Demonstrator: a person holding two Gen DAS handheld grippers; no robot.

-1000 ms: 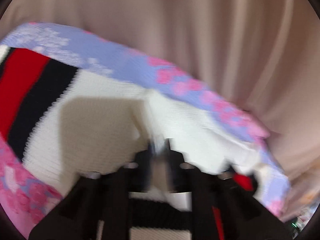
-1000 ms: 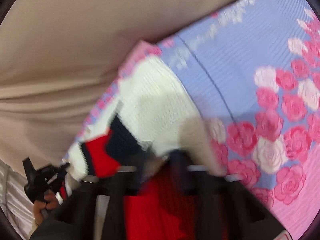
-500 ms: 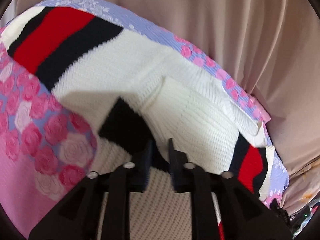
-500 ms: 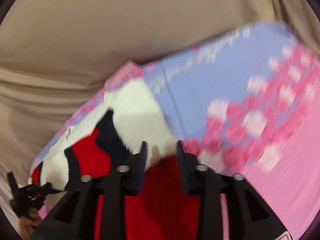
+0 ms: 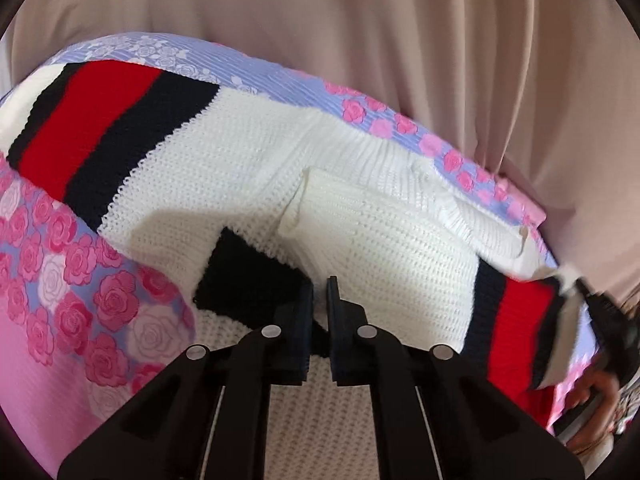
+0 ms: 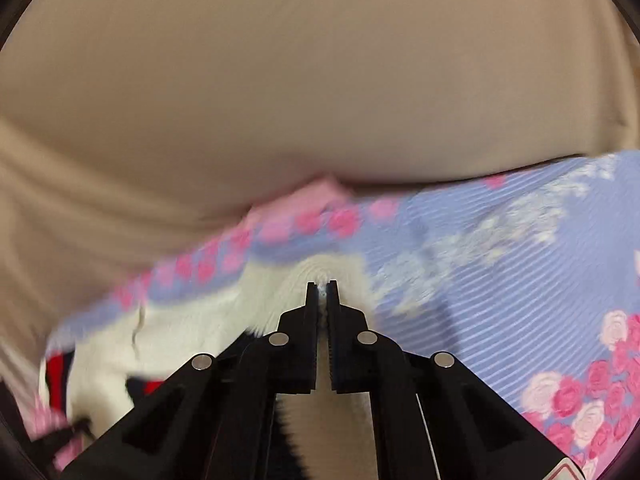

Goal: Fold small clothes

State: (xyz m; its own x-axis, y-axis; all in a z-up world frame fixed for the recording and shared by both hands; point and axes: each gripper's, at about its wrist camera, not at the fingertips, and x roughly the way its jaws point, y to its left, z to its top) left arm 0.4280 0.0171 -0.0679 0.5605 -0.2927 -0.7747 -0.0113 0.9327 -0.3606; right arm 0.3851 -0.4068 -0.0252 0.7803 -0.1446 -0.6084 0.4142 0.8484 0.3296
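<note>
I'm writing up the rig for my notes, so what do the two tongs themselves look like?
Both look alike. The left tongs and the right tongs are matte black, each with two flat narrow fingers on angular black linkage arms joined by round silver pins. The right one's inner faces show fine ridging. A red-edged white marking shows at the lower right of the right wrist view. No cables or sleeves are visible.

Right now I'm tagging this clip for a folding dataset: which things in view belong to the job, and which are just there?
Part of the job:
- knitted sweater, white with red and dark stripes
- left hand-held gripper, shut on the sweater
- right hand-held gripper, shut on white knit

Just there:
- rose-print sheet under the sweater
- beige curtain behind
</note>
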